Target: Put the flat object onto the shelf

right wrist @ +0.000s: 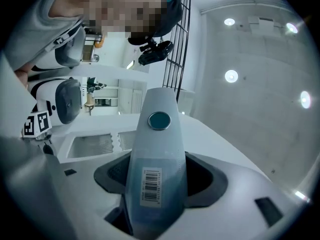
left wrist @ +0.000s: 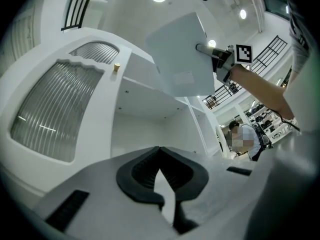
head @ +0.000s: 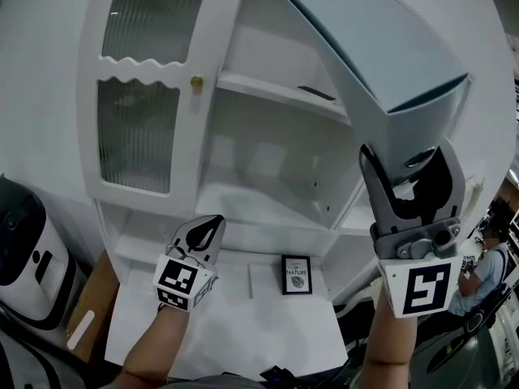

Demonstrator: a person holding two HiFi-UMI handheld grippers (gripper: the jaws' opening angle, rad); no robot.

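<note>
Right hand-held gripper (head: 412, 164) pinching pale-blue flat object (head: 381, 47), high before cabinet shelf (head: 268, 90), left hand-held gripper (head: 212, 222) pressed together, empty

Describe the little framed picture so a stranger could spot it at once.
Start at the tall white cabinet with ribbed glass doors. On the white counter below its open shelves stands a small picture frame. It alone is black-edged, with NATURE printed inside.

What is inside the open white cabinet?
A small framed picture stands on the cabinet's bottom ledge. A thin dark item, too small to identify, lies on an upper shelf. The light-blue flat object in the right gripper covers the upper right.
</note>
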